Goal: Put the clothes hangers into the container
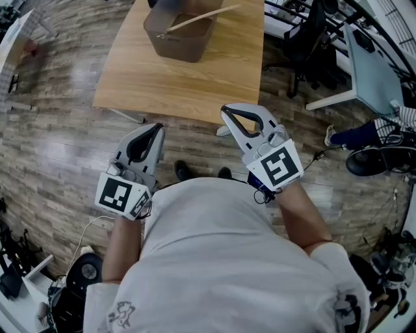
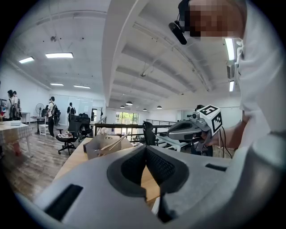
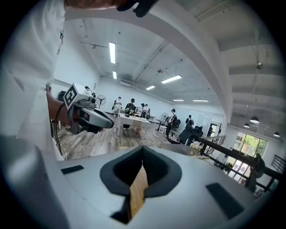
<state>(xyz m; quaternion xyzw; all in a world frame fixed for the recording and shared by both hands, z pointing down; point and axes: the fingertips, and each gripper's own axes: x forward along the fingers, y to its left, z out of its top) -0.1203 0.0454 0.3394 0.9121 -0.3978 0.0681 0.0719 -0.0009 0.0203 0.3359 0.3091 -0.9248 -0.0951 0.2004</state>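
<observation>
One wooden hanger (image 1: 198,18), at least, pokes out of the brown container (image 1: 179,39) on the table (image 1: 195,84) in head view. No loose hangers show on the tabletop, so we judge the job done or nearly so. Left gripper (image 1: 156,128) & right gripper (image 1: 225,109) hang near our body, short of the table.

Left gripper view: jaws together, nothing btwn them; container w/ hanger sits ahead.

Right gripper view: jaws closed tight, empty too.
</observation>
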